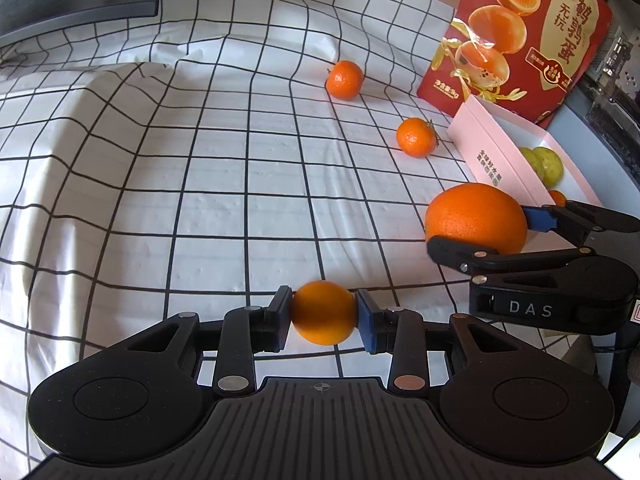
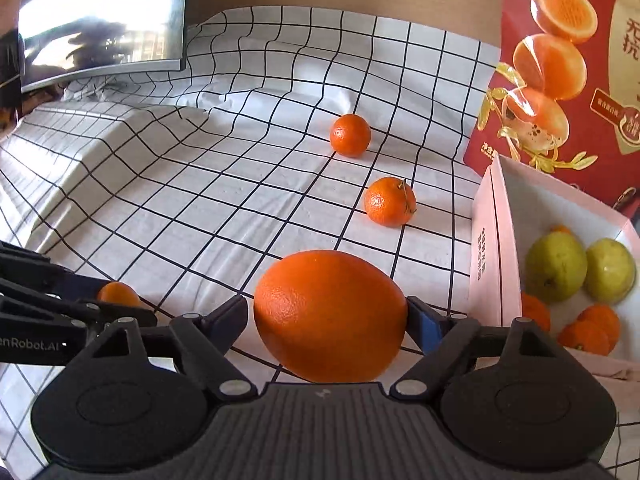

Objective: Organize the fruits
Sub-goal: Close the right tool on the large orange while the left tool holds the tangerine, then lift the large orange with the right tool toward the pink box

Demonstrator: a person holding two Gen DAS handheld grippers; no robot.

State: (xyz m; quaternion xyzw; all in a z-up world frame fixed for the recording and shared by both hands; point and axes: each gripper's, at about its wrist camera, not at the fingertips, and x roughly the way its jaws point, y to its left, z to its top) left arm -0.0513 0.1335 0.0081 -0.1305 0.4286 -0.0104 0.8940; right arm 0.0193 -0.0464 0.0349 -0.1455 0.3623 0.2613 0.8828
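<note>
My left gripper [image 1: 324, 314] is clenched on a small mandarin [image 1: 324, 312], pads on its two sides at the widest part, lifted clear of the cloth [image 1: 200, 200]. It looks light, with a soft, loose skin, so I judge a gentle squeeze is enough; harder would bruise it. My right gripper [image 2: 330, 316] is clamped wide around a big orange [image 2: 330, 316], jaws at its equator. That one should be heavier, firm, with a pebbled rind that grips well; I'd keep the hold centred so it doesn't roll out.

Two more mandarins sit on the cloth toward the far right edge: the nearer one [image 2: 389, 201] just beside the pink box [image 2: 486, 248], the other [image 2: 350, 135] farther back. The box, at the cloth's right edge, already holds two green fruits [image 2: 556, 268] and some mandarins [image 2: 592, 328]. A red bag [image 2: 560, 60] stands behind it.
</note>
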